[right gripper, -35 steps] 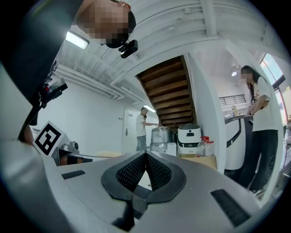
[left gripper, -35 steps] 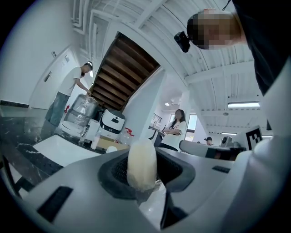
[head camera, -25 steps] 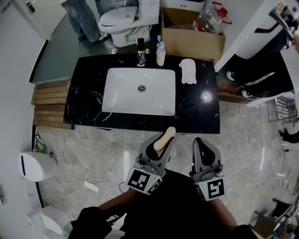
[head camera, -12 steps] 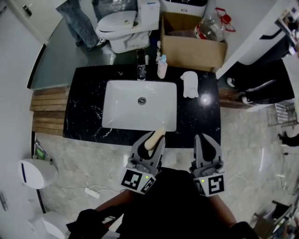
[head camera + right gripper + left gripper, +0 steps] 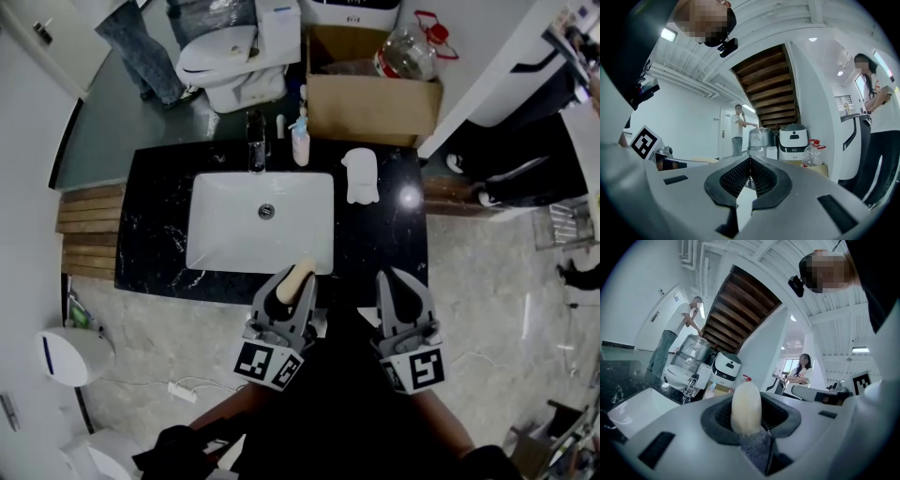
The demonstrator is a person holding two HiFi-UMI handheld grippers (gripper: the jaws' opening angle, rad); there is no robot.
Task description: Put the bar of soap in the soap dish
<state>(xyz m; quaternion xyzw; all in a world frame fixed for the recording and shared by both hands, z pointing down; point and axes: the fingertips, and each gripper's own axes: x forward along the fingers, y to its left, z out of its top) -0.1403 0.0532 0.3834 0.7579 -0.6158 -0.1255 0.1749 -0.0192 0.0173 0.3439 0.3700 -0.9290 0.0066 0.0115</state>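
Note:
A cream bar of soap is clamped between the jaws of my left gripper, and its end sticks out past the tips over the front edge of the black counter. The left gripper view shows the soap upright between the dark pads of that gripper. My right gripper hovers beside it at the counter's front edge, its jaws shut with nothing in them. The white soap dish lies on the counter to the right of the white sink.
A faucet and a pump bottle stand behind the sink. Beyond the counter are a cardboard box with a water jug, a toilet and a standing person. Wooden slats lie left of the counter.
Both grippers have moved forward to the counter. The soap's tip, short of the counter a second ago, now reaches over its front edge near the sink. Both grips are unchanged.

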